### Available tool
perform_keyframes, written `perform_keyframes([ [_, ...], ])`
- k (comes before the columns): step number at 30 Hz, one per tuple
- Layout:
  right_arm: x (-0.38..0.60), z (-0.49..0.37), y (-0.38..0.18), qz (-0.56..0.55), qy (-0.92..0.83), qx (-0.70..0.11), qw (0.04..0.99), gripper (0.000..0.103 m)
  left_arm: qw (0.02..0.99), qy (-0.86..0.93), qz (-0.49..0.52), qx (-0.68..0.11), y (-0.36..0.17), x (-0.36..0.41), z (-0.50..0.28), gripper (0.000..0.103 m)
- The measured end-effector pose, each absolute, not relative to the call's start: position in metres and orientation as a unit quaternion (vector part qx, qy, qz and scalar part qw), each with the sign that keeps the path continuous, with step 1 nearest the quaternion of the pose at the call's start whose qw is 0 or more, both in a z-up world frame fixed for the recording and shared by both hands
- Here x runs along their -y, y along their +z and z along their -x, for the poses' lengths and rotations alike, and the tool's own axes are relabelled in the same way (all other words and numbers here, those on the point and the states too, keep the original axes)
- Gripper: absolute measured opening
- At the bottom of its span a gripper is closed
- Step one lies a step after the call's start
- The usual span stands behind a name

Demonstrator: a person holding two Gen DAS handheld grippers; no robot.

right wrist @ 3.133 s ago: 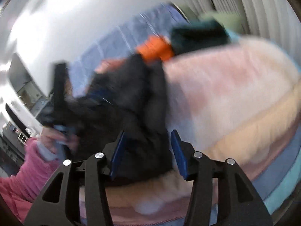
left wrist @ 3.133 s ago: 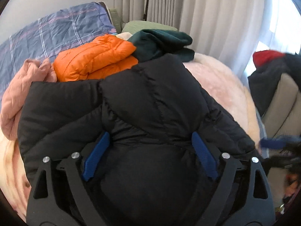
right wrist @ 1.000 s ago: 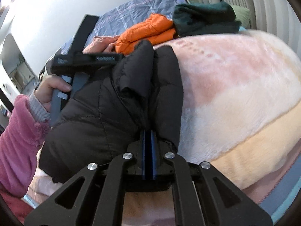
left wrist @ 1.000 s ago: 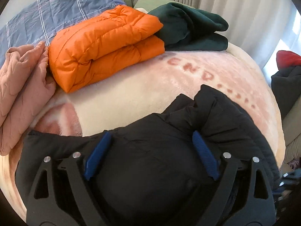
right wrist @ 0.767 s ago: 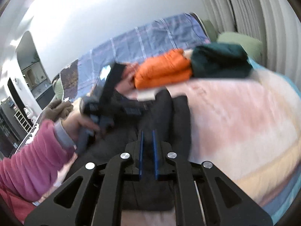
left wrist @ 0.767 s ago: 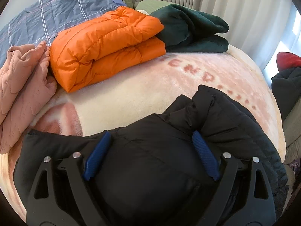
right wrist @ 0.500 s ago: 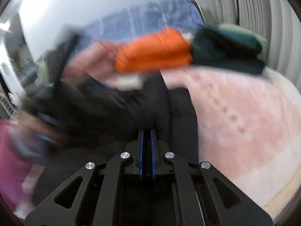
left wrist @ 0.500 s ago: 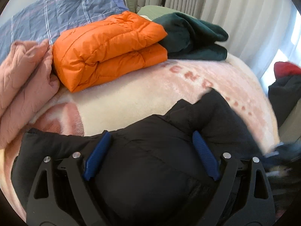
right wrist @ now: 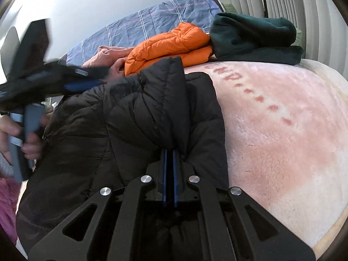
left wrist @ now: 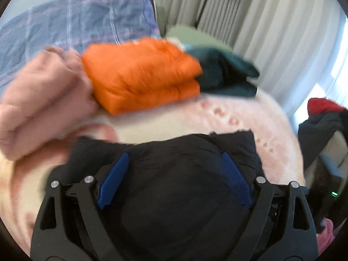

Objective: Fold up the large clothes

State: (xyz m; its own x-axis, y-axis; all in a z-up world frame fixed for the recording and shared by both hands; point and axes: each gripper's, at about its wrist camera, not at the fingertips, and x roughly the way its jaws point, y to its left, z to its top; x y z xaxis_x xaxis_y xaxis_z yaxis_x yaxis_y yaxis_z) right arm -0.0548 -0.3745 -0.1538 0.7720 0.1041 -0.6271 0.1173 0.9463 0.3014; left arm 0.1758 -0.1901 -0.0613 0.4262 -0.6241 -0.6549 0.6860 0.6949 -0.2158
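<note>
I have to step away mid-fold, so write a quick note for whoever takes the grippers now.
Right gripper: shut on a pinched ridge of the black puffer jacket.
Left gripper: jaws closing, wide apart over the jacket, not gripping.
Done: orange jacket, green garment and pink garment lie folded at the back of the pink blanket.
Left: finish folding the black jacket.

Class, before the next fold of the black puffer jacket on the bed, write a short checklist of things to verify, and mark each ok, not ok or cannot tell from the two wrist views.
1. Right gripper shut on a pinch of the black jacket: ok.
2. Left gripper clear of the fabric: cannot tell; jaws wide and closing slightly, jacket bulk between them.
3. Bare pink blanket beside the jacket to fold onto: ok.
4. Folded orange jacket and dark green garment out of the way: ok.
5. Jacket lying flat: not ok, bunched.
</note>
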Motion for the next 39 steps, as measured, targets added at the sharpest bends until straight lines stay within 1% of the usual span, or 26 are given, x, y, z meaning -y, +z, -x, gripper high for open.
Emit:
perform_keyframes([
  [2,0.376,0.056,-0.154,-0.169,-0.001,-0.339,0.926,0.002,0.856,-0.371,-0.038,-0.358,-0.054,0.17,-0.178,0.075],
  [3,0.376,0.056,-0.154,-0.17,-0.001,-0.339,0.925,0.002,0.859,-0.36,-0.04,-0.363,-0.056,0.159,-0.183,0.061],
  [4,0.375,0.056,-0.154,-0.169,-0.002,-0.339,0.926,0.002,0.858,-0.347,-0.045,-0.376,-0.063,0.153,-0.19,0.048],
  [5,0.375,0.056,-0.153,-0.167,-0.002,-0.339,0.926,0.002,0.856,-0.335,-0.054,-0.39,-0.075,0.149,-0.196,0.042],
  [7,0.373,0.054,-0.153,-0.163,-0.001,-0.339,0.927,0.002,0.851,-0.33,-0.078,-0.401,-0.116,0.145,-0.206,0.041],
  [9,0.372,0.055,-0.153,-0.161,-0.003,-0.34,0.926,0.002,0.85,-0.339,-0.035,-0.403,-0.132,0.138,-0.21,0.04],
  [10,0.373,0.054,-0.154,-0.163,-0.003,-0.34,0.926,0.002,0.85,-0.336,-0.02,-0.404,-0.134,0.137,-0.211,0.04],
  [14,0.375,0.055,-0.154,-0.17,0.002,-0.338,0.926,0.002,0.855,-0.328,-0.045,-0.399,-0.132,0.141,-0.206,0.04],
  [17,0.375,0.057,-0.154,-0.169,0.001,-0.336,0.927,0.002,0.86,-0.313,-0.057,-0.398,-0.123,0.143,-0.199,0.04],
  [18,0.375,0.057,-0.154,-0.171,0.001,-0.335,0.927,0.002,0.863,-0.309,-0.056,-0.395,-0.114,0.142,-0.196,0.038],
  [20,0.376,0.058,-0.155,-0.176,0.003,-0.334,0.926,0.002,0.865,-0.318,-0.043,-0.386,-0.098,0.139,-0.185,0.045],
  [22,0.377,0.058,-0.155,-0.18,0.006,-0.334,0.925,0.002,0.865,-0.348,-0.028,-0.359,-0.076,0.128,-0.16,0.061],
  [26,0.376,0.058,-0.155,-0.182,0.007,-0.334,0.925,0.002,0.866,-0.376,-0.046,-0.327,-0.059,0.11,-0.107,0.071],
  [28,0.376,0.058,-0.155,-0.182,0.007,-0.333,0.925,0.002,0.866,-0.378,-0.077,-0.317,-0.061,0.106,-0.071,0.078],
  [30,0.376,0.058,-0.155,-0.183,0.008,-0.332,0.925,0.002,0.861,-0.389,-0.107,-0.309,-0.064,0.098,-0.03,0.08],
  [33,0.377,0.058,-0.155,-0.186,0.009,-0.331,0.925,0.002,0.85,-0.413,-0.152,-0.291,-0.07,0.091,0.029,0.088],
  [36,0.378,0.059,-0.156,-0.186,0.009,-0.329,0.926,0.002,0.841,-0.415,-0.207,-0.28,-0.082,0.096,0.072,0.09],
  [39,0.378,0.059,-0.156,-0.186,0.009,-0.328,0.926,0.002,0.85,-0.37,-0.255,-0.276,-0.108,0.108,0.089,0.09],
])
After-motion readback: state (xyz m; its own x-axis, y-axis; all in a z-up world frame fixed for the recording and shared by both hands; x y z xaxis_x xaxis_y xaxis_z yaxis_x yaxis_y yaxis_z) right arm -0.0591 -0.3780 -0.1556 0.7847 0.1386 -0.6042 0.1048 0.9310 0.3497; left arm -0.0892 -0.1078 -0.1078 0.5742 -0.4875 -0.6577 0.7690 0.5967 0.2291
